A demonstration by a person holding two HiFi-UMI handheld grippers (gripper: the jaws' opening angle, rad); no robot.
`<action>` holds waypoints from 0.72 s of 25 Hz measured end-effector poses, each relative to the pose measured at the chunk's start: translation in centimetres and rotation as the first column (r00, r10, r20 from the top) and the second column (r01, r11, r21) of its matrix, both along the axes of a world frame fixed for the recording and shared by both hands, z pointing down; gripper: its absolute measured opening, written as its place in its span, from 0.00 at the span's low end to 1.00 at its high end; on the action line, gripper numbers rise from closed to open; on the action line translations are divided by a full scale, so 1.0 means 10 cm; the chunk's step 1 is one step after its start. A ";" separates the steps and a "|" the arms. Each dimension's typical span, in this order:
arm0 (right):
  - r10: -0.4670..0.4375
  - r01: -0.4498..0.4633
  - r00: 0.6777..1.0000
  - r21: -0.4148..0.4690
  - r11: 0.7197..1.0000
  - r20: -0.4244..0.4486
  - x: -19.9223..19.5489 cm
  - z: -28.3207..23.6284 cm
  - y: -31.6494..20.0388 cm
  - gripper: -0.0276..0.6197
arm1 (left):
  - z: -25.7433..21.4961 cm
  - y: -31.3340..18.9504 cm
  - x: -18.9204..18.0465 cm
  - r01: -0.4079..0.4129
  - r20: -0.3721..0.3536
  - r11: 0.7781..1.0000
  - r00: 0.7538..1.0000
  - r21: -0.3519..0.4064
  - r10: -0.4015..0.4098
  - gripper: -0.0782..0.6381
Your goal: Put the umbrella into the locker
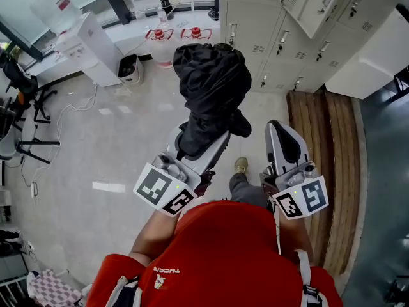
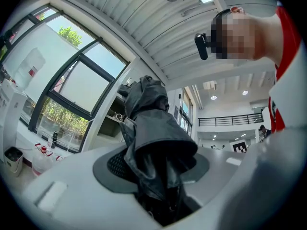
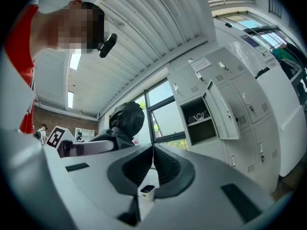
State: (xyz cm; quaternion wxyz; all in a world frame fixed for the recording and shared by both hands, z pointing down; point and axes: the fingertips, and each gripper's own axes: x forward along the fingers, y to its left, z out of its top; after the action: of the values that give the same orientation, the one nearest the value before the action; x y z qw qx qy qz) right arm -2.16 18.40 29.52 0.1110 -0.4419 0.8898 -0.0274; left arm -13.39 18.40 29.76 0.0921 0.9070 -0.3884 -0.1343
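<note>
Umbrella (image 1: 211,85) clamped in left gripper (image 1: 203,141) jaws, locker (image 3: 199,128) open

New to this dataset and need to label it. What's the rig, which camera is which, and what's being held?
There is no robot here: a person in a red shirt holds a two-jaw gripper in each hand. The head view comes from a camera on the person's head, looking steeply down at a pale tiled floor. The other two views come from a wide-angle camera on each gripper, looking along its jaws. The marker cubes are part of the grippers.

The left gripper is clamped on a folded black fabric umbrella, which sticks out beyond the jaws. The right gripper has its jaws together with nothing between them.

There is no table. A bank of pale grey metal lockers stands ahead to the right, and the right gripper view shows one locker compartment with its door open.
</note>
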 end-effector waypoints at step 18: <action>-0.028 0.028 0.999 0.010 1.000 -0.017 0.99 0.01 -1.89 0.05 | -0.04 -1.92 1.00 0.036 0.019 0.999 0.999 -0.017 -0.035 0.40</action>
State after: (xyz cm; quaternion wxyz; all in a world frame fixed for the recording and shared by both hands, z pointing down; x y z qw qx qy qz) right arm 7.77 -0.53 29.62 0.1055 -0.4290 0.8969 -0.0206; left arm -3.43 -0.81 29.41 0.0939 0.9003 -0.4064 -0.1242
